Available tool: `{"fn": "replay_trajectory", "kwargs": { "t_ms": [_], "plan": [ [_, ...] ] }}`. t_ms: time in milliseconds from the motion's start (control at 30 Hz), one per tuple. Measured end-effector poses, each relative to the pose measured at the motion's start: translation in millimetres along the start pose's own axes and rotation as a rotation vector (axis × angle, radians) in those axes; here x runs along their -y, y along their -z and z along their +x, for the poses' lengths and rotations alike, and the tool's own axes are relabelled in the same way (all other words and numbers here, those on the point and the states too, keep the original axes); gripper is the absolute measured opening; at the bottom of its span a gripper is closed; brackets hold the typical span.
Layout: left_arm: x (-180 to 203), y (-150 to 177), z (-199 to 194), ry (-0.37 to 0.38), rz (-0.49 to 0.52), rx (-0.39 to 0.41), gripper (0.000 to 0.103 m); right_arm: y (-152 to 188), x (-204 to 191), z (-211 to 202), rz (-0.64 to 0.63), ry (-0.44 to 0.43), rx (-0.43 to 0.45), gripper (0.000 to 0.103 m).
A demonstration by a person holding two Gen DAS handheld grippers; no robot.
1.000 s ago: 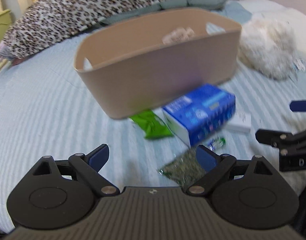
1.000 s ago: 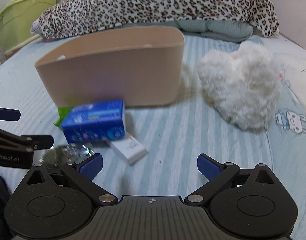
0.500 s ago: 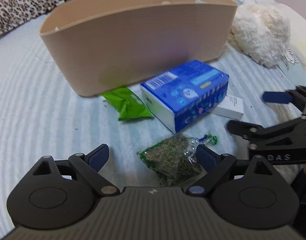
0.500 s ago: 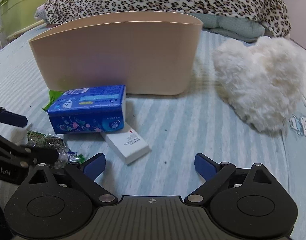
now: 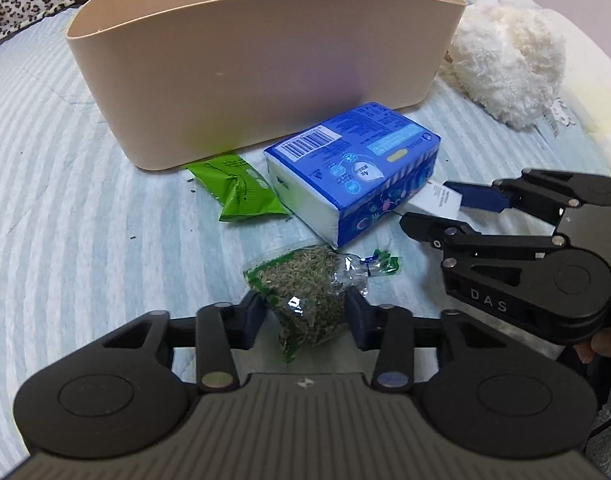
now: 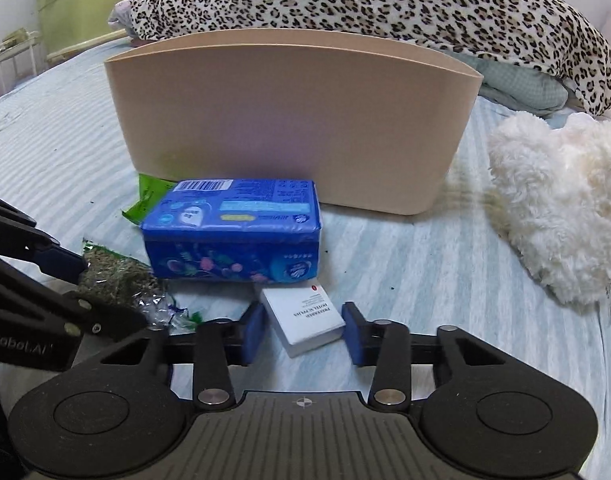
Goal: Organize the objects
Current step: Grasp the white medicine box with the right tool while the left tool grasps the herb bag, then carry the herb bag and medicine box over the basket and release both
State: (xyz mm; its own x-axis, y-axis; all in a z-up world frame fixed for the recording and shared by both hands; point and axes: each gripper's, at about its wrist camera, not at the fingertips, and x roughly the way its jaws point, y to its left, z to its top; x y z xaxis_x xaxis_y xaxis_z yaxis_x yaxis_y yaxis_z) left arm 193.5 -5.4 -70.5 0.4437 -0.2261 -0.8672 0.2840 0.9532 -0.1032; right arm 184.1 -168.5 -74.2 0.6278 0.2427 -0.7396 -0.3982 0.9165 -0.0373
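Observation:
A beige bin (image 5: 261, 68) stands on the striped bed, also seen in the right wrist view (image 6: 293, 116). In front of it lie a blue tissue pack (image 5: 353, 168) (image 6: 233, 232), a green packet (image 5: 237, 188) and a clear bag of dried herbs (image 5: 305, 292). My left gripper (image 5: 305, 320) is closed in around the herb bag, both pads touching its sides. My right gripper (image 6: 303, 332) is closed in around a small white box (image 6: 303, 316), the pads beside or just touching it. The right gripper also shows in the left wrist view (image 5: 457, 212).
A white fluffy toy (image 6: 561, 208) lies to the right of the bin. A leopard-print quilt (image 6: 385, 4) runs along the back. A green plastic tub (image 6: 101, 4) stands beyond the bed's far left. Dark crumbs dot the sheet.
Both grippers moved forward and down and narrowed: the left around the herb bag, the right around the white box. Both were wide open before.

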Motion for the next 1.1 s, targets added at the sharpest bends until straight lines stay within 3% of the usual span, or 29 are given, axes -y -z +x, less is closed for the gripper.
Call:
{"fn": "replay_trajectory", "kwargs": {
  "t_ms": [133, 700, 933, 1100],
  "plan": [
    [-2, 5, -10, 0.032, -0.042, 0.01, 0.034, 2, 1, -8, 0.022, -0.012, 0.001, 0.028],
    [-4, 10, -57, 0.012, -0.03, 0.117, 0.032, 8, 5, -62, 0.072, -0.023, 0.059, 0.028],
    [-6, 2, -91, -0.011, -0.039, 0.213, 0.032, -6, 17, -89, 0.105, 0.002, 0.14, 0.028],
    [-11, -22, -115, -0.049, -0.039, 0.298, 0.032, -29, 23, -100, 0.111, 0.033, 0.198, 0.028]
  ]
}}
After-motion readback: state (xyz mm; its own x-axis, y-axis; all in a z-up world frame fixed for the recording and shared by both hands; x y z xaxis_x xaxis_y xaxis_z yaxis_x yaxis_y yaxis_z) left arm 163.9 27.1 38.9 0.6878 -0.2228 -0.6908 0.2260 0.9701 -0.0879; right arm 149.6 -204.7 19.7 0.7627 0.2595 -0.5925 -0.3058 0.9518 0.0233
